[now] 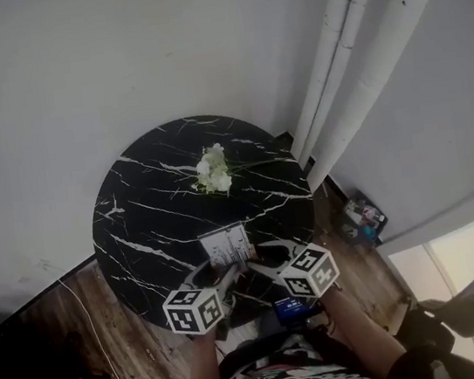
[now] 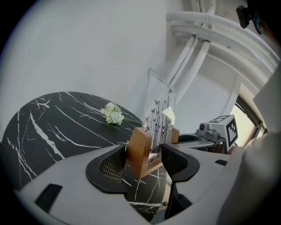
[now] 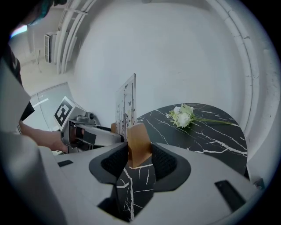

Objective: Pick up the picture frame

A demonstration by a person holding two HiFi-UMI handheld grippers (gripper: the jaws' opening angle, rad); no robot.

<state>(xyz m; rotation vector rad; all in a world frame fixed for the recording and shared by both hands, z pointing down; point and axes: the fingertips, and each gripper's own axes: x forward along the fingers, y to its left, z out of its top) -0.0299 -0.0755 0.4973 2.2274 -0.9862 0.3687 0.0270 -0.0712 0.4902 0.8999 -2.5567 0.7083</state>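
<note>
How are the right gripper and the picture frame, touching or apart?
Touching. The right gripper view shows the right gripper clamped on the picture frame on both sides.

1. The picture frame [image 1: 228, 249] stands upright over the near part of the table [image 1: 138, 234], between my two grippers.
2. My left gripper [image 2: 147, 154] clasps its left end block, and my right gripper [image 3: 139, 154] clasps its right one.
3. The flowers [image 1: 214, 171] lie on the table beyond the frame, toward the wall.
4. Pipes [image 1: 359, 60] rise behind the table, on the right.
</note>
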